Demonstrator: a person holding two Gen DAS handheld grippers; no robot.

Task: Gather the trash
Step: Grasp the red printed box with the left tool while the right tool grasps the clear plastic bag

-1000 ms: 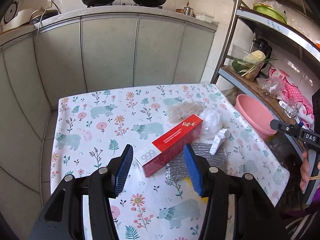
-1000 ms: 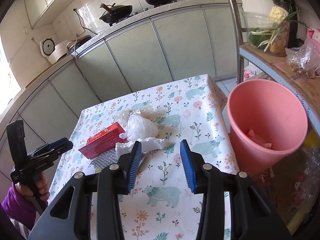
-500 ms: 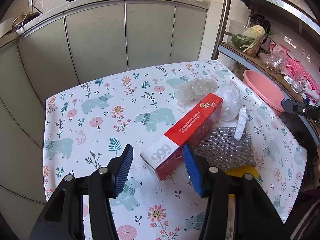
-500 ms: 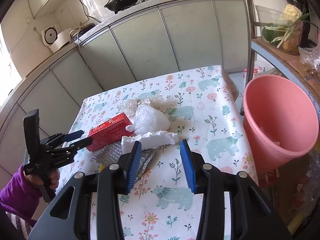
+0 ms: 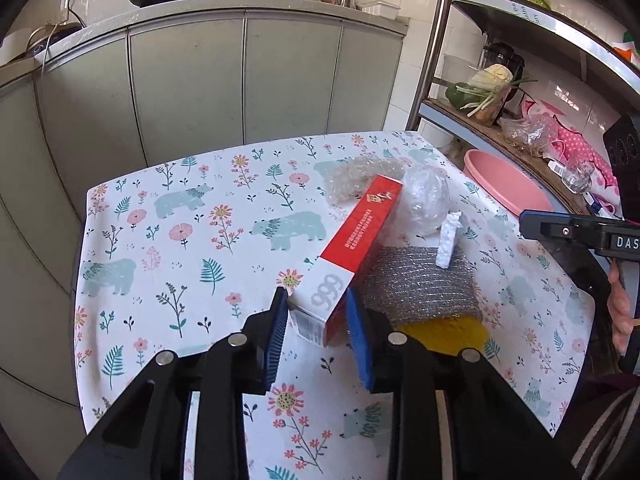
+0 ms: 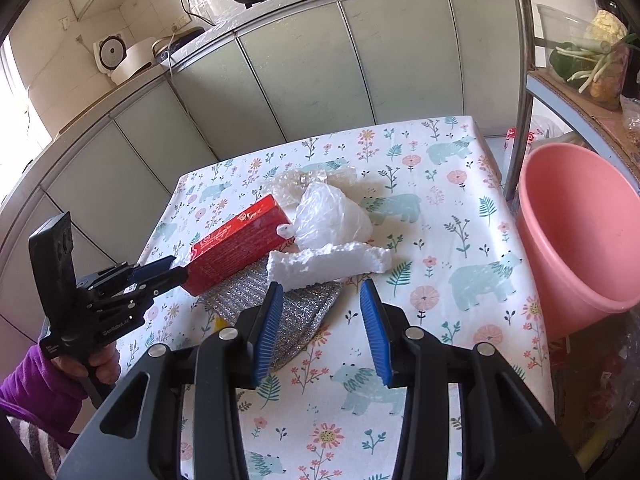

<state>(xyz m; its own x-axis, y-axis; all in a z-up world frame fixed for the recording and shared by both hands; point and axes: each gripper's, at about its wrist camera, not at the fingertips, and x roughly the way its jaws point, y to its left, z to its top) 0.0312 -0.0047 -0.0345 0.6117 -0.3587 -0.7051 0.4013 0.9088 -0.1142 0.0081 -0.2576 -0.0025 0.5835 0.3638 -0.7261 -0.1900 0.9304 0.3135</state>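
Left hand-held gripper (image 5: 318,316) is closing round the red box (image 5: 352,252)'s end; right hand-held gripper (image 6: 322,308) gapes, empty.

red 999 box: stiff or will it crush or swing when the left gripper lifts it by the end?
The red box looks like thin carton: probably light, could dent as the left gripper closes on it. Gripped at one end, it may droop or pivot. Its far end sits against the plastic bag, which may shift.

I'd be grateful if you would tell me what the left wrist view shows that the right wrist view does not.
Left wrist only: the box's white end between the left gripper's closing jaws, and a yellow patch under the silver pad.
Right wrist only: the pink bucket's inside and a purple sleeve.
Both: red box, foam piece, plastic bag, silver pad.
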